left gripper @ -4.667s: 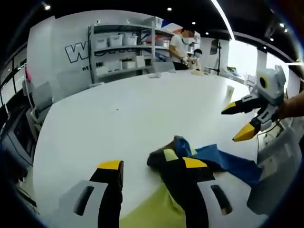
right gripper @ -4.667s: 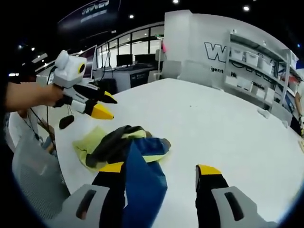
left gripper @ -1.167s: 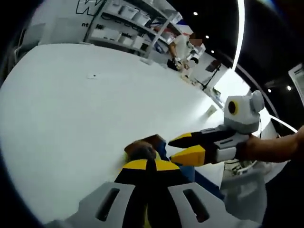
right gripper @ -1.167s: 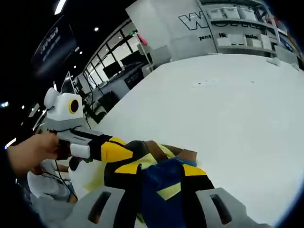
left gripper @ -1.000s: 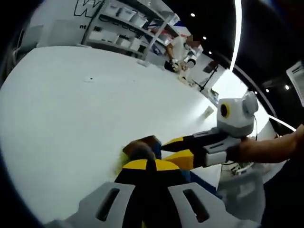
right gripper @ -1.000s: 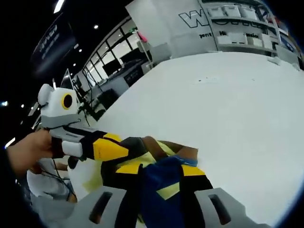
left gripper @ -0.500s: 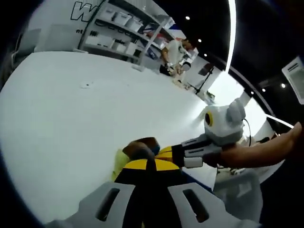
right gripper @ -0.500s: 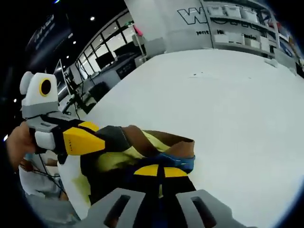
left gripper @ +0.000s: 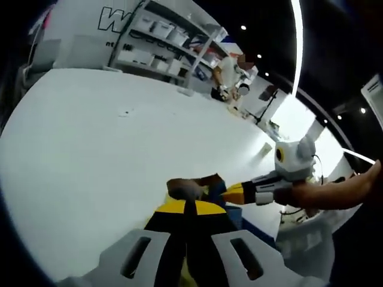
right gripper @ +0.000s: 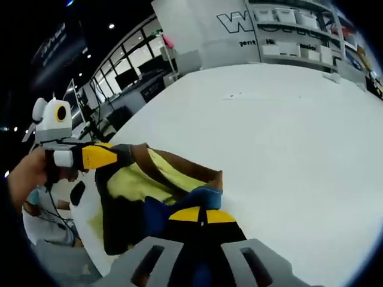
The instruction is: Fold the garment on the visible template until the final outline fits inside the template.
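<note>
In the left gripper view, the left gripper (left gripper: 186,206) has its jaws pressed together on dark cloth of the garment (left gripper: 192,187), which lies bunched near the desk's (left gripper: 102,149) near edge. The right gripper (left gripper: 234,192) comes in from the right, held by a hand (left gripper: 335,192), its yellow tip at the bundle's blue part; whether its jaws are parted cannot be told here.

In the right gripper view, the right gripper (right gripper: 201,215) shows jaws closed on the garment's (right gripper: 149,191) blue-and-dark fabric. The left gripper (right gripper: 103,156) grips a dark corner at the garment's far-left end, stretching the cloth between the two tools above the desk (right gripper: 287,137). A yellow-green sheet (right gripper: 99,230), likely the template, peeks out beneath, close to the desk's near edge.

The step appears to be spreading the garment. Doing it well probably means keeping both grips firm, drawing the cloth taut and level, then laying it squarely over the template.
</note>
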`<state>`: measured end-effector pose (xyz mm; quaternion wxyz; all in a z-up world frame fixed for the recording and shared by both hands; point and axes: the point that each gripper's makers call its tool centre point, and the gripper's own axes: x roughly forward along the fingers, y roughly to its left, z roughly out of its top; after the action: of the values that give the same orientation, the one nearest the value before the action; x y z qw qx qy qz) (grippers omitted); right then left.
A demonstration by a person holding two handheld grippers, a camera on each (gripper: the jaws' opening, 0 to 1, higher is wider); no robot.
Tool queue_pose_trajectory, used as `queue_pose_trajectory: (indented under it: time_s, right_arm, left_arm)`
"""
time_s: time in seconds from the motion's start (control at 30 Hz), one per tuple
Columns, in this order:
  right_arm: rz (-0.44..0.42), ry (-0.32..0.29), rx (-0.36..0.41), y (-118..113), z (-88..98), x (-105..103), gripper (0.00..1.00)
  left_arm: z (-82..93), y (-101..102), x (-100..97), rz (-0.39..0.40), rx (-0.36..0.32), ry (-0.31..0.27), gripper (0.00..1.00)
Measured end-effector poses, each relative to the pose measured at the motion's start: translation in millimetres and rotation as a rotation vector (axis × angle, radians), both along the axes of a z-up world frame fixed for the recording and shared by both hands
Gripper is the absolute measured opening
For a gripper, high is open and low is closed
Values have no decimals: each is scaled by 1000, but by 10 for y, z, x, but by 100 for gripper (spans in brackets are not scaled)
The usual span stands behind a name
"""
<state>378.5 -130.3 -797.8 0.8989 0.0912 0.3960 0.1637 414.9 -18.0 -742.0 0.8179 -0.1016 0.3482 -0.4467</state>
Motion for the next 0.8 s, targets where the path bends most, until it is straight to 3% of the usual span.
queue_pose_trajectory:
  time_s: [0.33,0.8]
  right_arm:
    - [14,-19,-44,-195,63,-72,0]
    - [-6,-140,-55,-341,447,162,0]
  left_arm:
    - [150,183,124,54,-17,-29,0]
    - [381,291,274,82,-24,-85,0]
